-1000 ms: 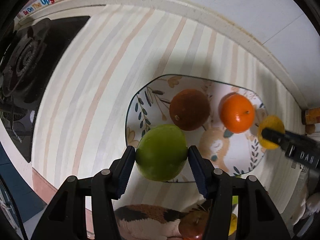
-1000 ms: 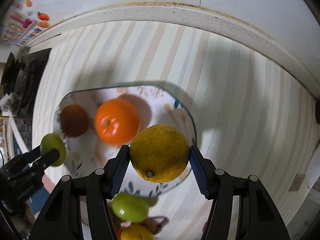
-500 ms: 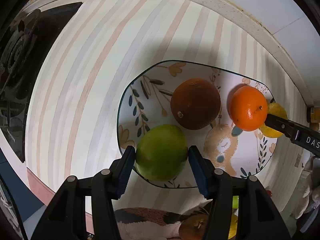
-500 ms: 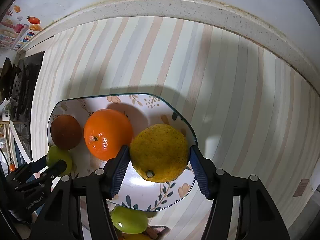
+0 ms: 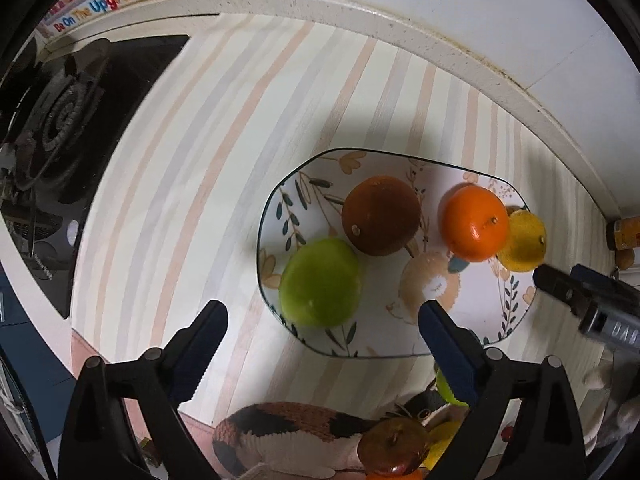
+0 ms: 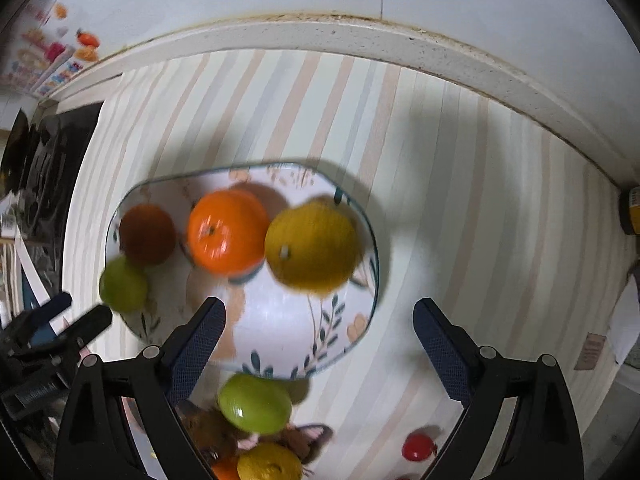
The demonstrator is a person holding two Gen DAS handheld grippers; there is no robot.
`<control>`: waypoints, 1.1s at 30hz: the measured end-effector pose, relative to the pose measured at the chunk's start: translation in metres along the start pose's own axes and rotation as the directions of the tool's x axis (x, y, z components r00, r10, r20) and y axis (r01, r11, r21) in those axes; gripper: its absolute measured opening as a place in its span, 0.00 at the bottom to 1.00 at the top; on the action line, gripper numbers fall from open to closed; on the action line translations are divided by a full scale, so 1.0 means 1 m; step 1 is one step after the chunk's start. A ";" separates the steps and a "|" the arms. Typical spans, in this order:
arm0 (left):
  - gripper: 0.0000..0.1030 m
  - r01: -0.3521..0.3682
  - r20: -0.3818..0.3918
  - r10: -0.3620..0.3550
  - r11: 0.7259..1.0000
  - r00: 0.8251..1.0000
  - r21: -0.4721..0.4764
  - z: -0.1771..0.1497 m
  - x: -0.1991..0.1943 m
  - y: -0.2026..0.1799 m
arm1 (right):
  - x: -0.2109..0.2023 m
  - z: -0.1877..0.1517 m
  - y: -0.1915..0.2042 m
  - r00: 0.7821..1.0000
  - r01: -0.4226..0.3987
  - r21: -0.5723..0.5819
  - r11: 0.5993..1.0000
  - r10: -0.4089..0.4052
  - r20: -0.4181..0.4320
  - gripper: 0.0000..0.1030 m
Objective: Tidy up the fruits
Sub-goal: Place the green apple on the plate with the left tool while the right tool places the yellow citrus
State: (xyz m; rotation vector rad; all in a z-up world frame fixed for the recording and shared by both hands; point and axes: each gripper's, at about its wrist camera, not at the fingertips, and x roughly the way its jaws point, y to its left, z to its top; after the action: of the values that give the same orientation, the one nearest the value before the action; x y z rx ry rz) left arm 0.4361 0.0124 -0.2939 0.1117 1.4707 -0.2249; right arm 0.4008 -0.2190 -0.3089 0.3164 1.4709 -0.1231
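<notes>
A floral plate [image 5: 472,332] [image 6: 280,340] lies on the striped counter. On it sit a green fruit [image 5: 320,282] [image 6: 122,284], a brown fruit [image 5: 380,216] [image 6: 147,234], an orange [image 5: 474,222] [image 6: 228,236] and a yellow citrus [image 5: 524,246] [image 6: 312,248]. My left gripper [image 5: 322,338] is open and empty, just in front of the green fruit. My right gripper [image 6: 320,336] is open and empty, just in front of the yellow citrus; it also shows at the plate's right edge in the left wrist view [image 5: 588,296].
A gas stove [image 5: 68,132] fills the counter's left. A raised stone ledge [image 5: 440,36] and wall run behind the plate. More fruit lies near the front edge: a green fruit [image 6: 254,402], a yellow one [image 6: 268,462], an apple [image 5: 394,446], a small red fruit [image 6: 418,446].
Both grippers have opened and drawn back. The green fruit and the yellow citrus now rest on the plate, released.
</notes>
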 end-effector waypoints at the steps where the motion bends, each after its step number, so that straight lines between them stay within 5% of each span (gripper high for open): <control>1: 0.95 0.000 0.004 0.000 1.000 1.000 0.000 -0.004 -0.003 -0.001 | -0.003 -0.006 0.002 1.000 0.003 -0.007 1.000 -0.003 0.000 0.94; 33: 0.95 0.007 0.261 -0.004 1.000 0.965 -0.007 -0.125 -0.142 -0.033 | -0.153 -0.155 0.014 0.976 -0.029 -0.127 0.992 0.055 0.212 0.94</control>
State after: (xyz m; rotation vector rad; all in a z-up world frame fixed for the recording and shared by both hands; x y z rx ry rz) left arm 0.2957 0.0182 -0.1636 0.0686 1.2095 -0.2293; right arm 0.2405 -0.1782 -0.1665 0.2265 1.2499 -0.0310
